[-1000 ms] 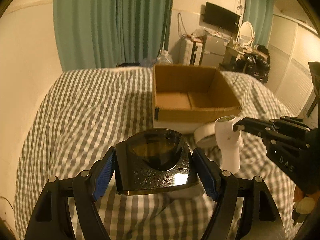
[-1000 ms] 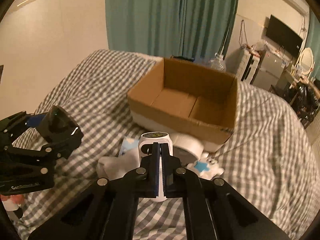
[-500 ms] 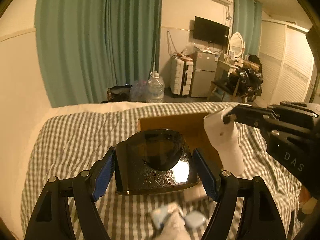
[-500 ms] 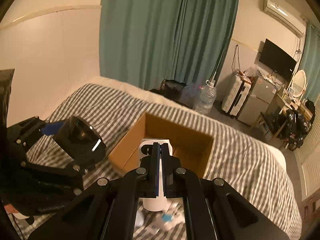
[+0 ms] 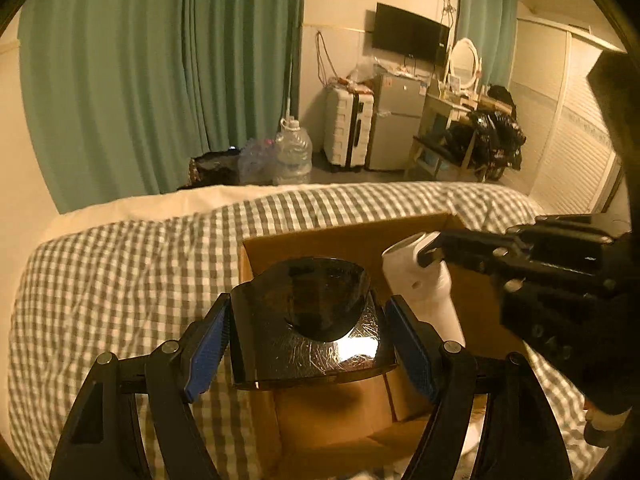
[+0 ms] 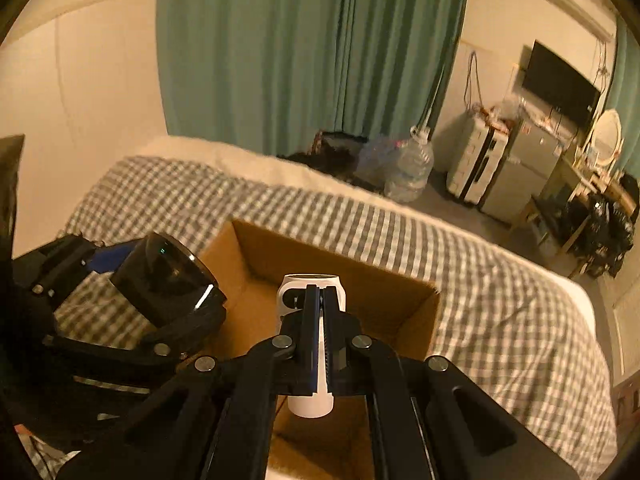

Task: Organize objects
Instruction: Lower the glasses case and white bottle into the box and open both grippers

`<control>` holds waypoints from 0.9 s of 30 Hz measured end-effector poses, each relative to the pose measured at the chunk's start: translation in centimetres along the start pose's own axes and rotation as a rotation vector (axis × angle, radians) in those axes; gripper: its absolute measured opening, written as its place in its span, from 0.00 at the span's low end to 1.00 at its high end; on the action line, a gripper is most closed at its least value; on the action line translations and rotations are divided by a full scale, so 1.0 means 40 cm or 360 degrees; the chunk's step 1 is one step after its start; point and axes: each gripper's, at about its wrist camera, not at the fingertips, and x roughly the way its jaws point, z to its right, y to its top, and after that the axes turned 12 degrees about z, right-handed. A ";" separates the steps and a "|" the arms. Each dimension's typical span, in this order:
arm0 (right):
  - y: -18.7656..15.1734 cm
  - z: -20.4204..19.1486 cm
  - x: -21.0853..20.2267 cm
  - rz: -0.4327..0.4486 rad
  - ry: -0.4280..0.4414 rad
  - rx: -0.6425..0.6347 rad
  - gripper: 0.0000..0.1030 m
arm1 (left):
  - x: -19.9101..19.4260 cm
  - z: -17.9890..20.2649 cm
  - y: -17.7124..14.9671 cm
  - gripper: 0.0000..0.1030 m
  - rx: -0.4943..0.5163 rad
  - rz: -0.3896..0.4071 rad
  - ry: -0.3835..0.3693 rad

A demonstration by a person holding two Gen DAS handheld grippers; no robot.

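Both views were dim and washed in warm amber light. A bright glare patch sat on the glossy black visor [image 5: 312, 320]. Fisheye distortion bowed the curtains [image 5: 160, 80] and walls, with black vignetting in the corners. The checked bedspread [image 6: 480, 280] looked softly blurred.

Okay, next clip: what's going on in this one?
A person is tidying things off a bed into a cardboard box, holding a gripper in each hand. The left gripper has its jaws shut on a dark glossy object; the right gripper is clamped on a white cylindrical device. Both items hang above the open box, which sits on the checked bedspread. Neither has been let go yet.
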 end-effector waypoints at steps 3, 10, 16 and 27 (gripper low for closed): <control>-0.028 0.012 0.059 -0.0056 0.0014 -0.0007 0.02 | 0.033 0.005 -0.016 0.76 0.0014 -0.0013 -0.0006; -0.068 0.043 0.115 -0.0090 0.0041 0.0029 0.02 | 0.086 0.039 -0.054 0.77 0.0063 -0.0052 0.0047; -0.065 0.043 0.074 -0.0066 0.0016 0.0036 0.06 | 0.058 0.056 -0.063 0.89 0.0026 -0.0083 0.0025; 0.036 0.059 -0.190 0.0137 -0.0082 0.0120 0.60 | -0.158 0.071 0.031 0.96 0.0022 0.0066 0.0058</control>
